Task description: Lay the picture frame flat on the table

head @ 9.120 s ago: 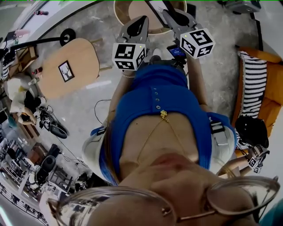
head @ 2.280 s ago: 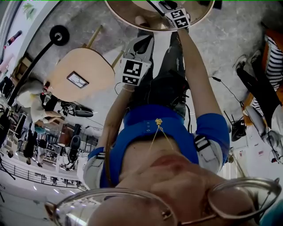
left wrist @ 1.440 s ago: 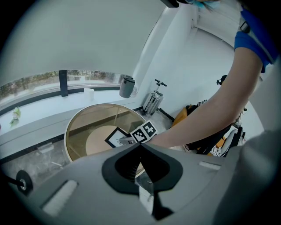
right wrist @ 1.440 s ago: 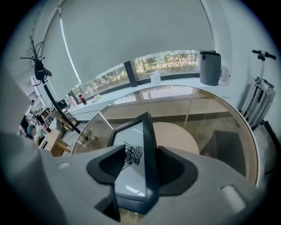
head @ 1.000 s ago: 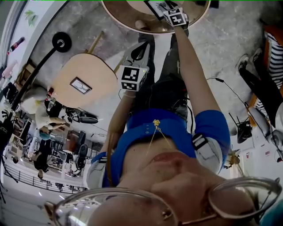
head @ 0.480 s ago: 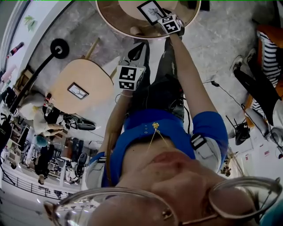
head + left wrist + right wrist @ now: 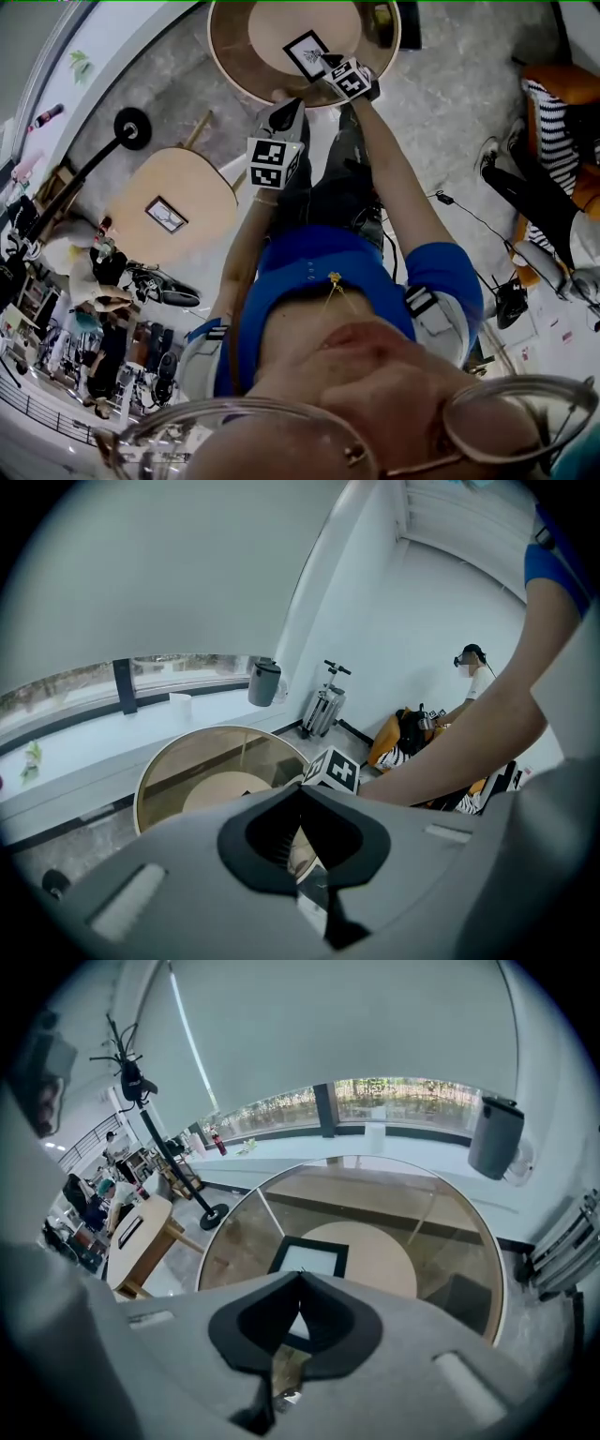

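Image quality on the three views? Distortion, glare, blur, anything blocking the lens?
Head view: strong fisheye, straight edges bend; the wearer's blue top fills the middle, picture frame small but sharp. Right gripper view: dark round vignette, bright window band, glass table see-through, frame clear. Left gripper view: same vignette, the wearer's arm crosses the right side.

Two frames are being counted: one frame (image 7: pixel 307 53) at twelve o'clock, another frame (image 7: pixel 166 214) at nine. Two tables are being counted: glass table (image 7: pixel 225 66), wooden table (image 7: pixel 199 173). Two grippers are being counted: left gripper (image 7: pixel 300 787), right gripper (image 7: pixel 300 1277).
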### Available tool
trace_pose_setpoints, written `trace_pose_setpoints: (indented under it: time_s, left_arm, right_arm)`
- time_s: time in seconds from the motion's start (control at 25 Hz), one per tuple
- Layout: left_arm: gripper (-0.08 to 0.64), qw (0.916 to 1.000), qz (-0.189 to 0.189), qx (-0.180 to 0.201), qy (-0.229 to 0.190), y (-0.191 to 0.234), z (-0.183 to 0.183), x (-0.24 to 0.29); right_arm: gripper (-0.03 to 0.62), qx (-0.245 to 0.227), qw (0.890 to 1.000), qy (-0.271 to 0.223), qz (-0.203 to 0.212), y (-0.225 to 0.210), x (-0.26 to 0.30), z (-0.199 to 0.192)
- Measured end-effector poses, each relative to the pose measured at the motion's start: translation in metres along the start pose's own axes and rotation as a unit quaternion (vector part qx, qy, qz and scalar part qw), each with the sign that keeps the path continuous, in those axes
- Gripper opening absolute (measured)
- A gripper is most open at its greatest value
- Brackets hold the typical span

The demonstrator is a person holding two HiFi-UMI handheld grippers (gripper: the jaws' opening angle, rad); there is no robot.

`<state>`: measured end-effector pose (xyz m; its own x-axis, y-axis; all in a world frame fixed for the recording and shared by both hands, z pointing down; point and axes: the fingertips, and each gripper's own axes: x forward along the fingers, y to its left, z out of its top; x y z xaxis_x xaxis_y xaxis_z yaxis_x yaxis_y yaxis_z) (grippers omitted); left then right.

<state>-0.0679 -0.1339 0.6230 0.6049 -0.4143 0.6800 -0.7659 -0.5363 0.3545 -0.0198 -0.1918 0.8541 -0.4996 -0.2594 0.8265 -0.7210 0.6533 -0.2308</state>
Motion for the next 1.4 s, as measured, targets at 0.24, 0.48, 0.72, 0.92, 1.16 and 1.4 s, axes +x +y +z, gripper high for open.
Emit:
trace_pose_setpoints:
  time_s: [0.24,0.48,0.72,0.92,1.16,1.4]
  left_arm:
    - [0.0,0.9997,-0.022,-0.007,0.001,-0.006,0.016,0.0]
    - [0.0,0.999,-0.034,-0.017,-0.024,-0.01,0.044,-0.015]
    - [0.0,0.9988,-0.029,-0.002,-0.041,-0.015,0.074,-0.028]
    - [0.0,0.9983,-0.021,0.011,-0.054,-0.017,0.095,-0.032]
    - [0.0,0.997,-0.011,0.028,-0.072,-0.023,0.121,-0.038]
    - [0.0,0.9943,0.0,0.031,-0.102,-0.026,0.148,-0.049]
  right_arm:
    - [0.002,-0.014,0.999,-0.019,0.022,0.009,-0.023,0.027]
    - [0.002,-0.024,0.994,-0.06,0.086,0.034,-0.057,0.067]
    - [0.002,-0.032,0.983,-0.123,0.134,0.057,-0.115,0.122]
    - [0.0,-0.039,0.972,-0.166,0.164,0.064,-0.158,0.16]
    - [0.0,-0.034,0.96,-0.208,0.184,0.068,-0.211,0.196]
    - [0.001,-0.052,0.947,-0.268,0.169,0.067,-0.264,0.228]
